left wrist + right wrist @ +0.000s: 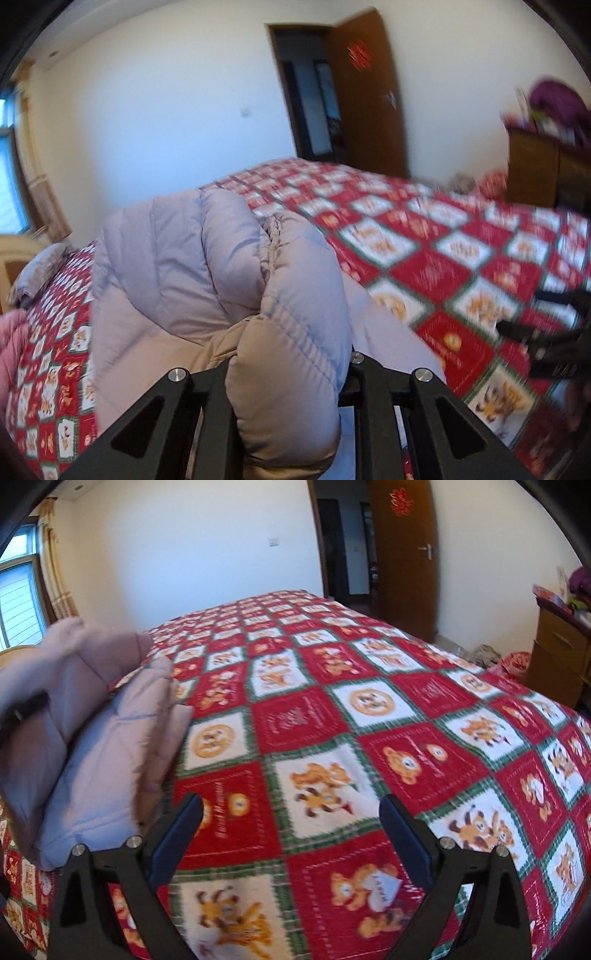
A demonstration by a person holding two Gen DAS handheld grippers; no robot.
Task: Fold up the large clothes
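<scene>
The left gripper [284,398] is pinched tight on a fat fold of the puffy jacket [207,266]. The soft cloth bulges up between its two black arms. The jacket is pale lilac-grey and quilted, and the part in the grip looks more tan. The rest of it is bunched up in a big heap on the left side of the bed. In the right wrist view the same jacket [92,716] shows at the left edge, partly lifted off the bed.

The right gripper [291,834] has its two fingers spread wide apart. There is nothing between them. It hangs over the bedspread [332,720], which has red and white squares with little bears and green lines. In the left wrist view the right gripper [535,325] shows as a dark blur at the right edge.

Behind the bed is a white wall and an open brown door [402,561] with a red paper sign on it. A wooden dresser [561,653] stands at the right with things piled on top. A window [18,602] with a curtain is at the far left.
</scene>
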